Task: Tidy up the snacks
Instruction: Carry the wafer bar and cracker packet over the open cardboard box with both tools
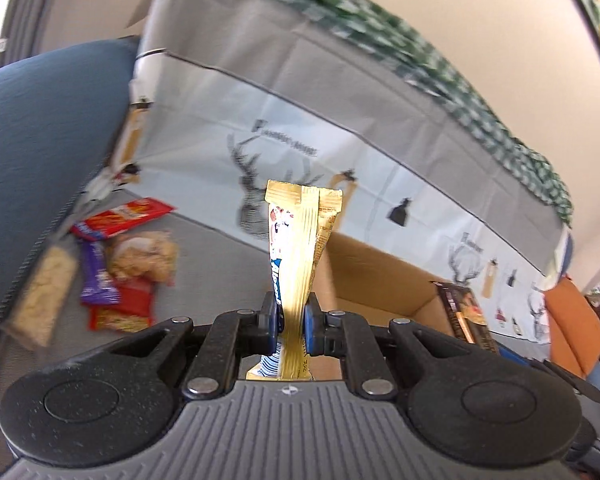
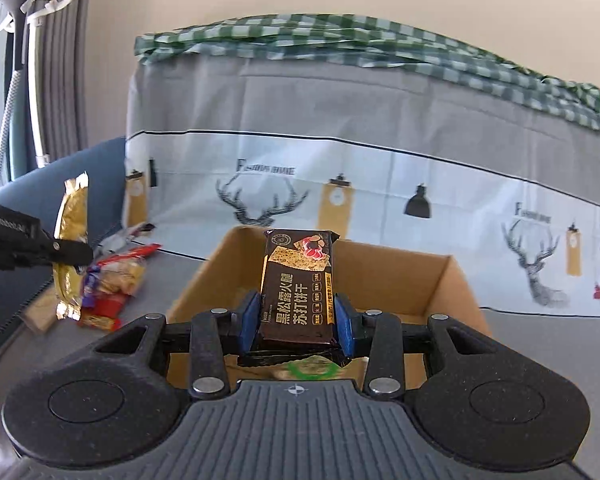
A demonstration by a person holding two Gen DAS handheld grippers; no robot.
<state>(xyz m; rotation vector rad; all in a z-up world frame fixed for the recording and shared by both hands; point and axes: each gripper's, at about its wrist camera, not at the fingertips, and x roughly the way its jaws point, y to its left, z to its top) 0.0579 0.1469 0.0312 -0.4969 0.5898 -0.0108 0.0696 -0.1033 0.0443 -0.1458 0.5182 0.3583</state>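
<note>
Between right gripper [image 2: 296, 326] fingers: dark cracker pack [image 2: 298, 286], upright

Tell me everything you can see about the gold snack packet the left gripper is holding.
The gold snack packet is a slim foil-look wrapper with crimped ends and a blue-and-white logo on one face. It stands upright, pinched low down by the shut left gripper, held in the air left of the cardboard box with nothing else touching it.

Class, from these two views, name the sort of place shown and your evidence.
Probably a home living room: a blue upholstered sofa, a deer-print fabric cover, grey window curtains, and an open cardboard box for snacks.
</note>
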